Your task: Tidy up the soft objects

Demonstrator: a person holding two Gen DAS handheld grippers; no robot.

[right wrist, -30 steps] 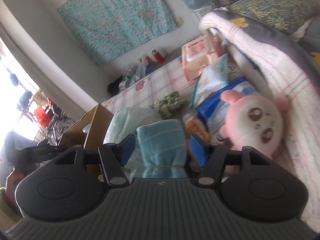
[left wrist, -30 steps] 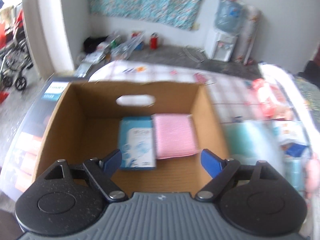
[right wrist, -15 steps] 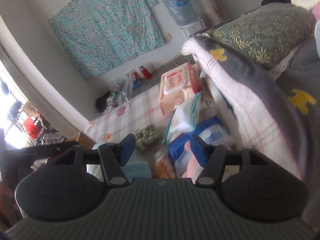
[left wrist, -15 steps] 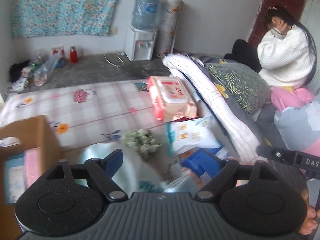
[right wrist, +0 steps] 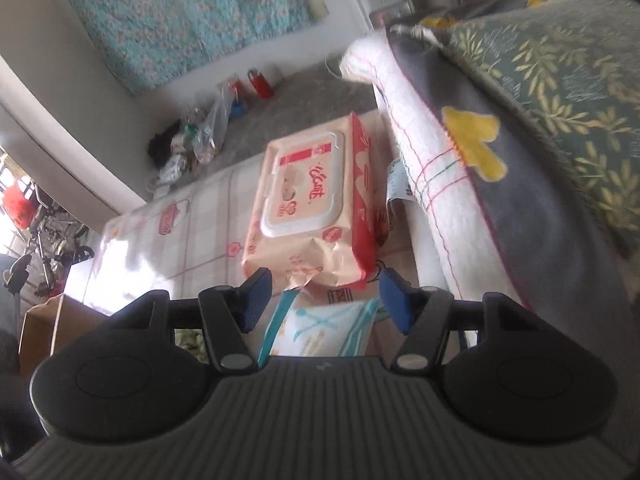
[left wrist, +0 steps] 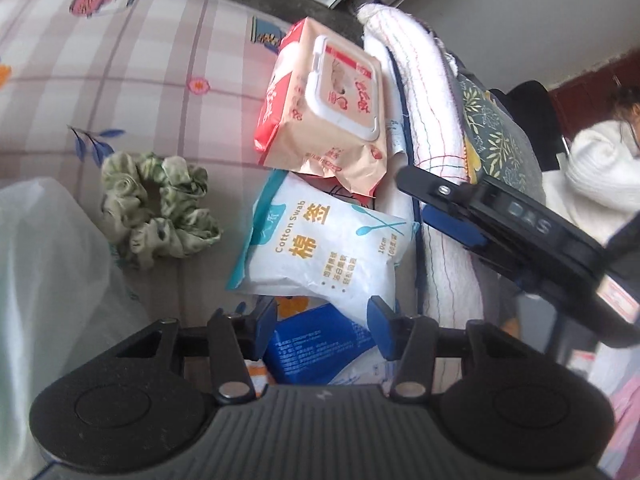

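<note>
While closing, left tool (left wrist: 322, 322) brackets the blue pack (left wrist: 320, 350) below.

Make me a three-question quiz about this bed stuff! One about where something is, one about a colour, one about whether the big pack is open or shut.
1. Where is the cotton swab bag?
A. beside the scrunchie, under the wet wipes pack's near end
B. inside a box
C. on the pillow

2. What colour is the scrunchie?
A. red
B. green
C. black

3. The wipes pack's lid is:
A. torn off
B. flipped open
C. closed

Answers: 1 A, the wipes overlap its far end. 2 B, pale green fabric. 3 C, the white lid lies flat.
</note>
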